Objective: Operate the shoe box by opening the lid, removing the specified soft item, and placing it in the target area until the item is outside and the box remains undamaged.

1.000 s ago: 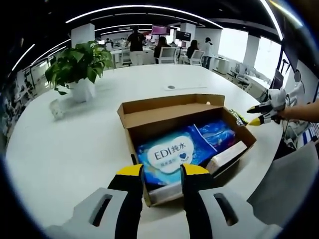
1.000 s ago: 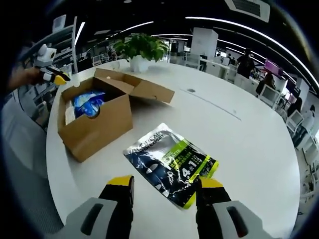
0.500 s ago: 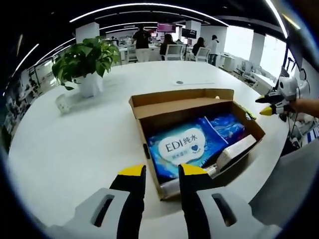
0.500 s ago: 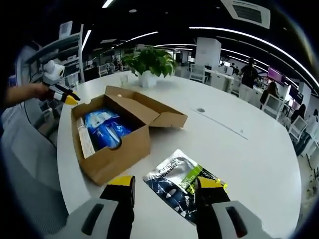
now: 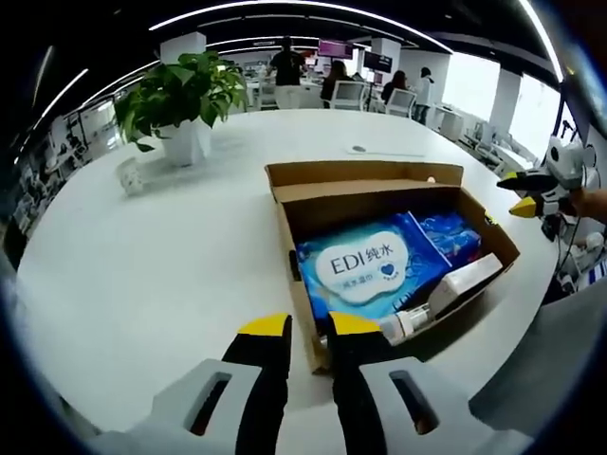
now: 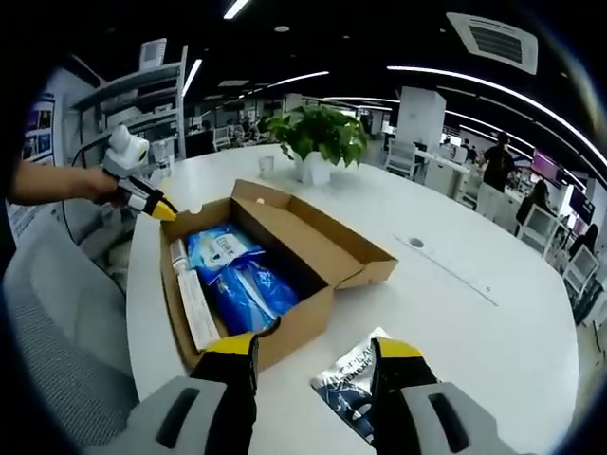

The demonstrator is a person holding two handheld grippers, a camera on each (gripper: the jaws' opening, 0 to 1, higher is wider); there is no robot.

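On the white table we've got the shoe box open, blue wipes pack inside. Dark pouch lies beside it. Left gripper nearly closed, right gripper spread, both empty.

Open-plan office — white round table, potted plant, white columns, ceiling strip lights, office chairs, shelving.

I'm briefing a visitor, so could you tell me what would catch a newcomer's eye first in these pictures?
The open box on the white table, with a bright blue wipes pack inside. A dark pouch lies on the table between the right hand-held gripper jaws, and a potted plant stands beyond the box.
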